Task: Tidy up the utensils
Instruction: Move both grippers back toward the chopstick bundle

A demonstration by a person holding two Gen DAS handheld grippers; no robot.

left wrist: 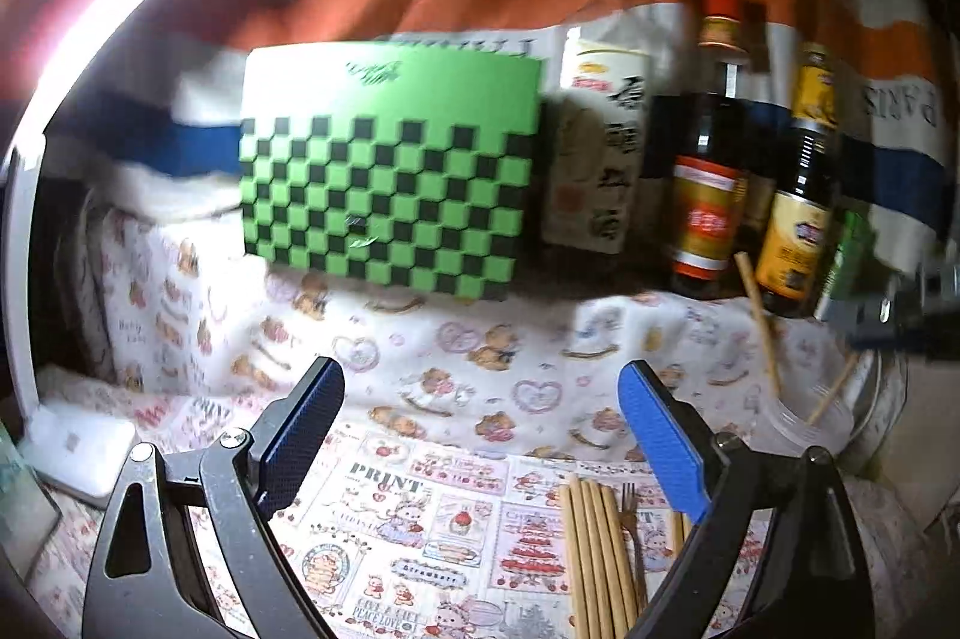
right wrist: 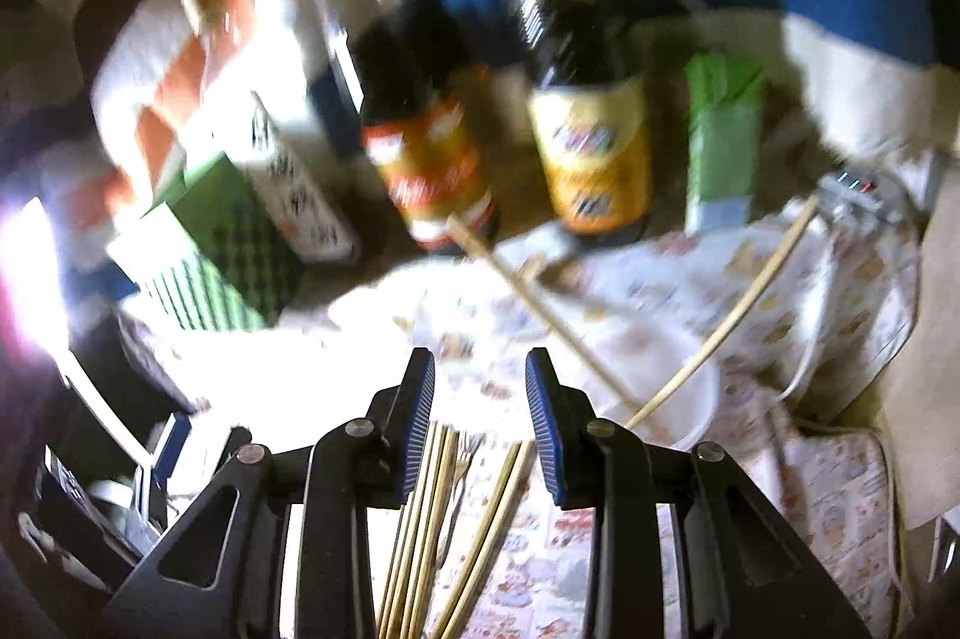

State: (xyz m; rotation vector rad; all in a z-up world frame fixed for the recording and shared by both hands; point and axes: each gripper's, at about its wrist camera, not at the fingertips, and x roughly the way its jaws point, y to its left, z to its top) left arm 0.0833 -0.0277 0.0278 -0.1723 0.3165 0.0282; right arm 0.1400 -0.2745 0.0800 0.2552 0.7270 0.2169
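Right wrist view: my right gripper point(right wrist: 480, 375), half open and empty, hovers over chopsticks point(right wrist: 420, 531); at 12 o'clock, bottles point(right wrist: 591, 141) could topple.

Left gripper point(left wrist: 480, 399) gapes wide, empty.

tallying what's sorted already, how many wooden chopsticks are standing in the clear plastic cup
2 wooden chopsticks in the clear plastic cup: one leans left toward the red-labelled dark sauce bottle, the other tilts right. More lie flat on the cloth; the cup's bottom is hidden.

Low centre-right in my left view, a bundle of pale wooden chopsticks point(left wrist: 597, 555) lies flat on the printed cloth, a small dark fork point(left wrist: 631, 525) just beside them. At right, two chopsticks lean in a clear cup point(left wrist: 804, 426).
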